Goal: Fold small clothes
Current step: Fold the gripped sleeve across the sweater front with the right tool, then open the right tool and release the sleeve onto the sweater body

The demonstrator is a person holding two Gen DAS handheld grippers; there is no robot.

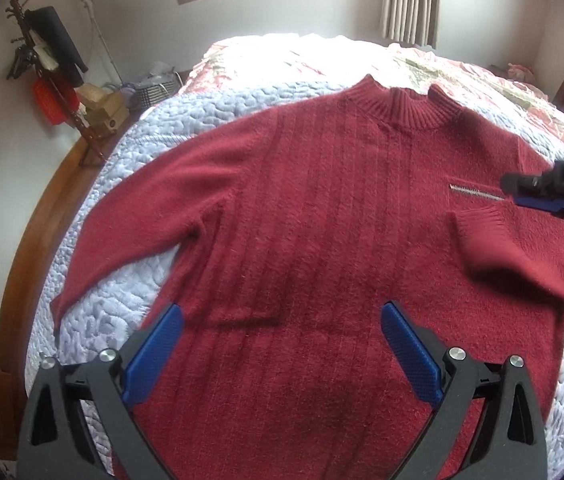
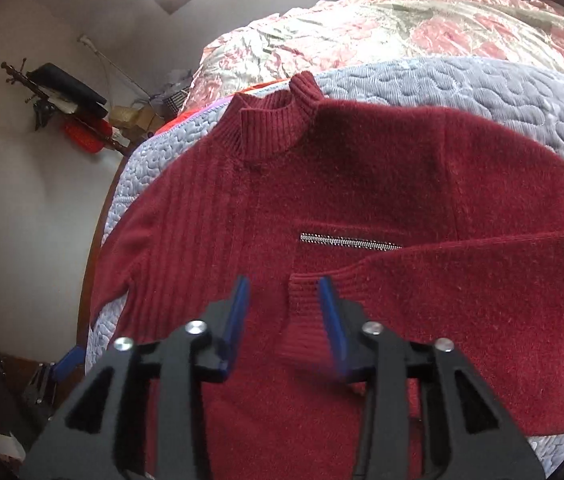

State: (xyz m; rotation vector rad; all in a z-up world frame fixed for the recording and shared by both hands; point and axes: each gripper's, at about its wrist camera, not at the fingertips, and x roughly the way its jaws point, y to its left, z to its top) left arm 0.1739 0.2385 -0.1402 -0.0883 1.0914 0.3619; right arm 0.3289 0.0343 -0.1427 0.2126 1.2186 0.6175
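Note:
A dark red knit sweater (image 1: 314, 208) lies face up on a lavender quilt (image 1: 121, 184), collar (image 1: 406, 108) pointing away from me. Its left sleeve (image 1: 141, 204) stretches out to the side. The other sleeve (image 2: 462, 280) is folded across the chest, with its ribbed cuff (image 2: 302, 312) lying below a silver trim strip (image 2: 350, 242). My left gripper (image 1: 281, 308) hovers open over the hem area, holding nothing. My right gripper (image 2: 284, 284) is open just above the folded cuff, one finger on each side of it; in the left wrist view the right gripper (image 1: 542, 192) enters from the right.
A pink floral duvet (image 2: 422, 28) covers the far end of the bed. The wooden bed frame (image 1: 37, 216) curves along the left side. A coat stand (image 1: 41, 76) with dark clothes and a red bag, plus boxes (image 1: 101, 112), stands by the wall.

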